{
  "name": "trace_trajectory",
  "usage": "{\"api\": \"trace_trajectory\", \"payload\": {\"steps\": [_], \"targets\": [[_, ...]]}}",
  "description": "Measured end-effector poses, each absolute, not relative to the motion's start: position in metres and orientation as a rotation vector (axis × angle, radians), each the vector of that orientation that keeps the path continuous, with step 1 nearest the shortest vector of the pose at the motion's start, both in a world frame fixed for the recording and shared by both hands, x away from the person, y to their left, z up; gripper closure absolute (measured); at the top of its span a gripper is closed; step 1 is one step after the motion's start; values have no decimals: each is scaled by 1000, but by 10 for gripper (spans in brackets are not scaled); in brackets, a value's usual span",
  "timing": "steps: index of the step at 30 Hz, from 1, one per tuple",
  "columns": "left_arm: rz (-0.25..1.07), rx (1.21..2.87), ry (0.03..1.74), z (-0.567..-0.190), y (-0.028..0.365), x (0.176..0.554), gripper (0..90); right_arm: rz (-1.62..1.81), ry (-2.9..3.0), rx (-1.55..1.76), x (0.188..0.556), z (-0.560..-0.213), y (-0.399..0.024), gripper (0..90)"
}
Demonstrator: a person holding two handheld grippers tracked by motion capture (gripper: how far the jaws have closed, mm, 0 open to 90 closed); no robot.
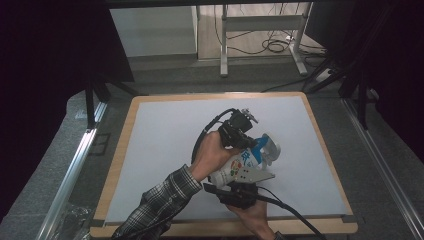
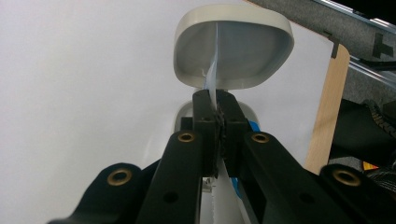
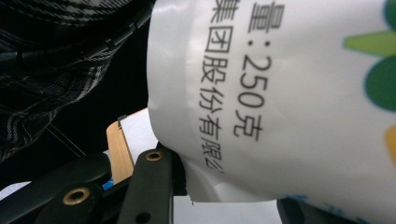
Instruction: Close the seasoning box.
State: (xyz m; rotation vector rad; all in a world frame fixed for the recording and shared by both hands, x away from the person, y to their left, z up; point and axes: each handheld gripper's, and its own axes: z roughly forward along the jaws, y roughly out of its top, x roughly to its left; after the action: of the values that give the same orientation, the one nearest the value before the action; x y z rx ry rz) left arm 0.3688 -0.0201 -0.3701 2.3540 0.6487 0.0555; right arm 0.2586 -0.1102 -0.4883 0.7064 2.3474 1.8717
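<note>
The white pouch (image 3: 289, 93) clamped in the right gripper (image 3: 224, 186) carries black print running sideways just above that gripper's jaws: "量:250克" in one line, and beside it Chinese characters that seem to read "集团股份有限公". Its other markings are too small to read.

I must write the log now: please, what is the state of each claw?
Left claw: closed on the thin foil tab.
Right claw: closed around the white cup.

A glossy, smooth plastic pouch (image 3: 289, 107) is seen, printed in black. The table (image 1: 165, 125) is topped in matt white with a wood edge. The jaws are matt black plastic with brass-coloured rivets.
</note>
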Motion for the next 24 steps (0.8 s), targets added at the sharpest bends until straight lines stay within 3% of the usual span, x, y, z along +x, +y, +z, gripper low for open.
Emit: {"api": "trace_trajectory", "payload": {"steps": [24], "targets": [[59, 2351, 654, -369, -19, 369, 884, 1878, 2342, 702, 259, -488, -109, 664]]}}
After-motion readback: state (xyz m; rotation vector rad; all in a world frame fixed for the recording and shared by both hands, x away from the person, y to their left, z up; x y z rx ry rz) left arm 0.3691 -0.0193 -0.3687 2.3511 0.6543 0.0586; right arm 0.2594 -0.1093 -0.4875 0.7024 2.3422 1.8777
